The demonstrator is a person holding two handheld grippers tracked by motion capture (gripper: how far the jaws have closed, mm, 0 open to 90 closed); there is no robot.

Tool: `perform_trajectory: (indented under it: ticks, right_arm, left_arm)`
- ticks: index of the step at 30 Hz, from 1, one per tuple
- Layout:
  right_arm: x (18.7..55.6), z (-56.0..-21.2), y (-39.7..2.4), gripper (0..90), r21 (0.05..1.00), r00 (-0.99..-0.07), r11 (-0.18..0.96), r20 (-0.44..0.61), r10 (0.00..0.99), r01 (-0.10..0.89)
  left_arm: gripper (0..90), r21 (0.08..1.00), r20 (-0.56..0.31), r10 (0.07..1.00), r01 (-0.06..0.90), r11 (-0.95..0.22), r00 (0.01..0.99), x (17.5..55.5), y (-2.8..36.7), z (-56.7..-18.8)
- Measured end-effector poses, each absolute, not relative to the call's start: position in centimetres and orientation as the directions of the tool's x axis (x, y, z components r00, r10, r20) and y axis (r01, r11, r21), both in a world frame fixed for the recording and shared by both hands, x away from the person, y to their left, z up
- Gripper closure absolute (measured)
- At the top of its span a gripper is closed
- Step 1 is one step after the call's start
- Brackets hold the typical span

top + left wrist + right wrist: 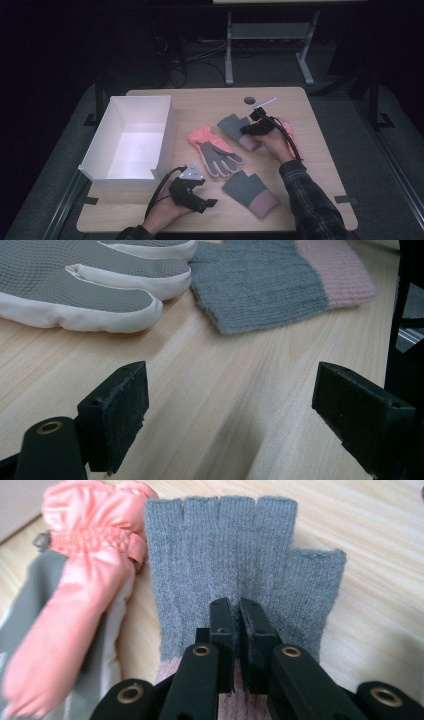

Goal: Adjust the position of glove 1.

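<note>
**Right jaws pinching knit glove**

Your left gripper [207, 202] sits at table's near edge, jaws wide, nothing between. Ski glove [212, 150] lies mid-table. Your right gripper [237, 630] is clamped tight on grey fingerless glove [235, 565], just right of ski glove.

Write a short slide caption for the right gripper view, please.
Right gripper shut on a grey fingerless knit glove, beside a coral padded glove on the wooden table.

The left gripper [196, 192] rests low with its jaws spread wide. The right gripper [237, 625], on an outstretched forearm, has its jaws pinched together.
</note>
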State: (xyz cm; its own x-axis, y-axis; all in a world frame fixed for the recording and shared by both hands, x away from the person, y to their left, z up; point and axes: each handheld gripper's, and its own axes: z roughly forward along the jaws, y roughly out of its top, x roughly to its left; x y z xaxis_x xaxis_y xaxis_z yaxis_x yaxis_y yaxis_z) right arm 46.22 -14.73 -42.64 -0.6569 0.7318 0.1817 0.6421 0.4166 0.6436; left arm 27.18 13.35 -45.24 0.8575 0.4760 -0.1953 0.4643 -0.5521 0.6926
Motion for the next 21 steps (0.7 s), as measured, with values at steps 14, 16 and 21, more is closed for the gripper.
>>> perform_trajectory:
  ticks: [14,16,21]
  right_arm:
    - [41.8,-38.9,-17.3,85.2,0.671,-0.66,0.404,0.172,0.731,0.622]
    - [41.0,-38.7,-17.8,85.2,0.678,-0.67,0.41,0.166,0.723,0.61]
    - [38.9,-38.5,-18.8,85.2,0.682,-0.664,0.396,0.177,0.726,0.615]
  left_arm:
    - [14.3,0.692,-0.176,0.481,0.455,-0.56,0.859,27.4,13.5,-45.1]
    - [14.2,0.697,-0.175,0.485,0.456,-0.553,0.857,27.4,13.6,-45.0]
    - [13.8,0.691,-0.176,0.489,0.461,-0.557,0.854,27.5,13.6,-45.2]
